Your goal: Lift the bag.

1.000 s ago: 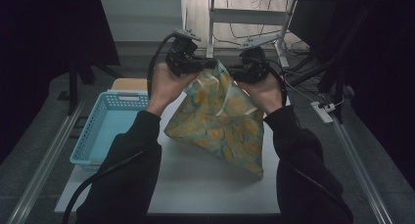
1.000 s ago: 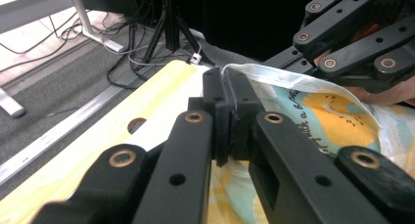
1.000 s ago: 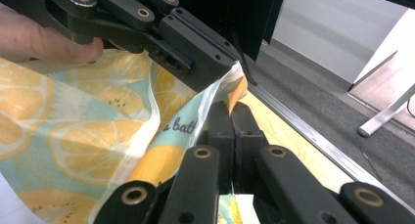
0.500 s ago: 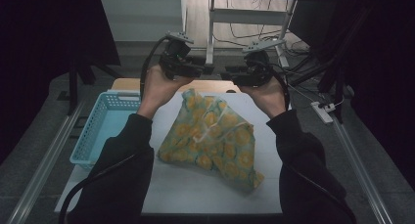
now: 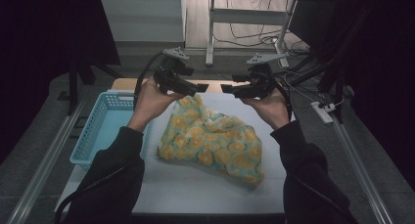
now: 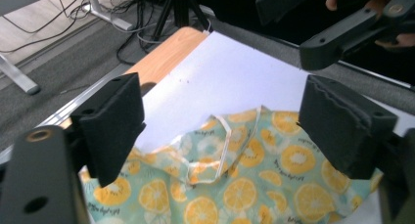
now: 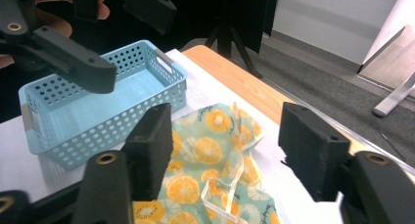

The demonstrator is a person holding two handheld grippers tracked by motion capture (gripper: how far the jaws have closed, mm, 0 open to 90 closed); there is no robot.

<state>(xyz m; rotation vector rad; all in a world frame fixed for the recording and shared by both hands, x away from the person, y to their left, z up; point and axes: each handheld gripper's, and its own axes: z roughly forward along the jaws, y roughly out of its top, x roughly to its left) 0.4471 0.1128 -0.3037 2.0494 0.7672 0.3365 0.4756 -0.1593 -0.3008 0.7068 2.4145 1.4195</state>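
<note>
A teal cloth printed with orange slices (image 5: pixel 210 141) lies crumpled on the white table top (image 5: pixel 195 194). It also shows in the left gripper view (image 6: pixel 244 185) and the right gripper view (image 7: pixel 205 150). My left gripper (image 5: pixel 198 88) hovers over the cloth's far left corner, and my right gripper (image 5: pixel 226 89) faces it from the right. Both have just been opening. The left gripper's pads (image 6: pixel 115 126) stand wide apart with the cloth lying loose below them. The right gripper's pads (image 7: pixel 313 150) are likewise apart and touch nothing.
A light blue perforated basket (image 5: pixel 105 128) stands at the table's left, its inside bare (image 7: pixel 98 101). A wooden strip (image 6: pixel 166 57) edges the table's far side. Cables and desk legs (image 5: pixel 215 33) lie beyond, and a power strip (image 5: pixel 323 111) on the floor at right.
A second ago both grippers held the cloth up by its top. They have let go, spread apart and sunk, and the cloth has dropped flat onto the table.
</note>
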